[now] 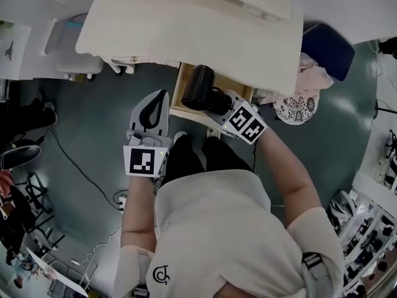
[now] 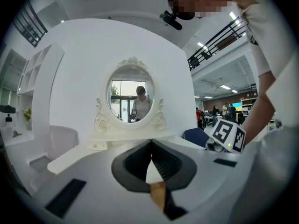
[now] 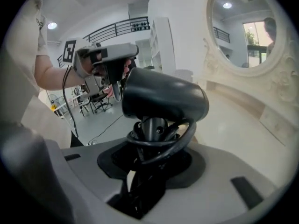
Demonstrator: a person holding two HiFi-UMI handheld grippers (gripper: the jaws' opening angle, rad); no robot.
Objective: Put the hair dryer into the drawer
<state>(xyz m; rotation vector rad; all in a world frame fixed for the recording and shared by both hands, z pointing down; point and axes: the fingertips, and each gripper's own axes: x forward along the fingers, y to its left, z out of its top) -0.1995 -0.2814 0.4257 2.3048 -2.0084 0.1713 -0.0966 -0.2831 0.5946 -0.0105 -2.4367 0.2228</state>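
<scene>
Here the right gripper (image 3: pixel 154 141) grasps the glossy black plastic hair dryer (image 3: pixel 164 97) by its handle, with the dark cord (image 3: pixel 189 132) looped round it. Seen from the head, the dryer is over the open light-wood drawer (image 1: pixel 179 87) under the cream-white dressing table (image 1: pixel 186 23). The left gripper (image 2: pixel 151 143) is clenched on nothing, just left of the drawer.

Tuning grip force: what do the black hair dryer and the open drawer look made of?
Black hair dryer: likely moulded plastic, smooth semi-matte shell with a soft sheen from the lights; its black cord looped at the handle looks rubbery. Open pale-tan drawer: probably bare wood or wood-look board, matte, unlike the cream painted vanity top; grain too small to confirm.
</scene>
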